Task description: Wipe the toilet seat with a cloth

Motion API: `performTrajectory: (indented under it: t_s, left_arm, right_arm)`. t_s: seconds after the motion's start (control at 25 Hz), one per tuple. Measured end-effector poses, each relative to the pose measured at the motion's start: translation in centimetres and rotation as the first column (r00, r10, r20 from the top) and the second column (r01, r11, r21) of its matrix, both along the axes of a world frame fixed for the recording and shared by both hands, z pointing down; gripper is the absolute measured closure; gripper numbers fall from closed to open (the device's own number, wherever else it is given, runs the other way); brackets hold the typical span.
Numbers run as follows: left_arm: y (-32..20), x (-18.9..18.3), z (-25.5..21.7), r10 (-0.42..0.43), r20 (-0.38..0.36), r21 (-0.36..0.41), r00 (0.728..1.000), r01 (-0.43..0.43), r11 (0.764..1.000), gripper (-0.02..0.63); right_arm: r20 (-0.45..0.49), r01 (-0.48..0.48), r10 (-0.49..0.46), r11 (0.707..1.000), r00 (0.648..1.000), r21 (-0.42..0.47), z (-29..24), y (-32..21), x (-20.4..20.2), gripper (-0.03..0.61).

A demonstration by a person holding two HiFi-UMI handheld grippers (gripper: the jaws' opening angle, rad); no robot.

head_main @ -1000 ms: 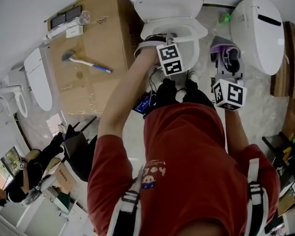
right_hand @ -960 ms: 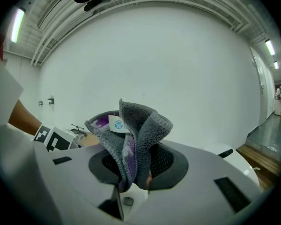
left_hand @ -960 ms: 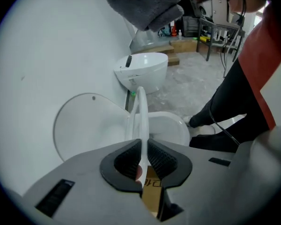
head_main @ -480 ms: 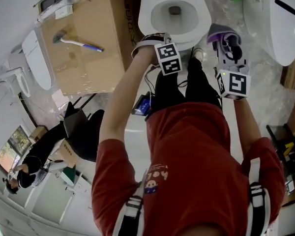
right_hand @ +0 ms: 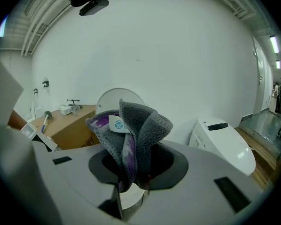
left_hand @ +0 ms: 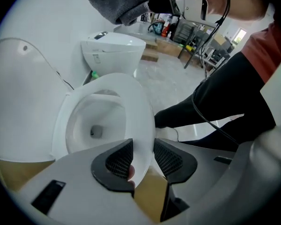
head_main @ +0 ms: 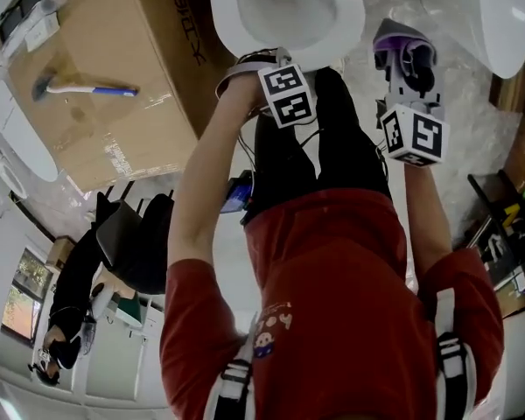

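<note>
The white toilet seat (head_main: 348, 17) lies down on the bowl at the top of the head view, with the lid (left_hand: 18, 102) raised behind it. My left gripper (left_hand: 143, 146) points steeply down at the seat's front rim (left_hand: 136, 121). Its jaws have just been opening, and the rim runs between them without being pinched. A grey and purple cloth (right_hand: 131, 125) stands bunched up in my right gripper (right_hand: 131, 172), which is shut on it. That gripper (head_main: 409, 64) hovers right of the bowl, apart from the seat. The cloth (left_hand: 119, 1) also shows in the left gripper view.
A cardboard box (head_main: 105, 138) with a blue-handled brush (head_main: 79, 87) stands left of the toilet. A second white toilet (head_main: 499, 11) stands at the right. My legs in black trousers (head_main: 315, 147) are close to the bowl. A person (head_main: 79, 296) sits at the lower left.
Both grippers have sunk toward the toilet. The bowl has slid to the top edge of the head view. The left gripper stays at the seat's front rim.
</note>
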State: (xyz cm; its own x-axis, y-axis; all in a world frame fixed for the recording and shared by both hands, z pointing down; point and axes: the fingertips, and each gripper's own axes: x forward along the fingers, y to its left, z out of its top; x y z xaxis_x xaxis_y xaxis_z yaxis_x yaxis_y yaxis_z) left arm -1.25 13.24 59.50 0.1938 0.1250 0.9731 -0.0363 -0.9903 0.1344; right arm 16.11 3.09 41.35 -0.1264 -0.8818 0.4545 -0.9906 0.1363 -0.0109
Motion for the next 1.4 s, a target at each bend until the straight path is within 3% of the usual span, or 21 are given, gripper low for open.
performTrajectory:
  t_s: [0.2,0.4,0.92,1.0,1.16,1.4]
  left_arm:
    - [2.5,0.2,4.5,-0.015,-0.036,-0.125,0.999,0.01,0.992,0.467]
    - [2.5,0.0,9.0,-0.074,-0.051,-0.184,0.996,0.063,0.981,0.489]
    - [3.6,-0.3,17.6,-0.099,0.026,-0.132,0.995,0.102,0.986,0.582]
    - [3.8,-0.4,18.2,-0.095,0.035,-0.107,0.995,0.098,0.989,0.598]
    - [3.7,-0.4,18.2,-0.161,0.035,-0.13,0.986,0.164,0.978,0.6]
    - [3.6,-0.5,18.3,-0.191,0.028,-0.128,0.981,0.193,0.973,0.6]
  right_arm:
    - [-0.01,0.066,-0.066,0.997,0.998,-0.031,4.7,0.9,-2.7,0.482]
    - [0.036,0.061,-0.06,0.997,0.998,-0.043,8.3,0.3,-4.7,0.482]
    - [0.053,0.051,-0.048,0.997,0.997,-0.066,12.6,0.3,-4.6,0.482]
    - [0.056,0.056,-0.052,0.996,0.997,-0.07,12.8,0.4,-4.7,0.482]
    - [0.051,0.069,-0.066,0.995,0.997,-0.078,13.4,0.7,-4.7,0.482]
    - [0.046,0.087,-0.083,0.992,0.995,-0.094,14.1,0.9,-5.1,0.482]
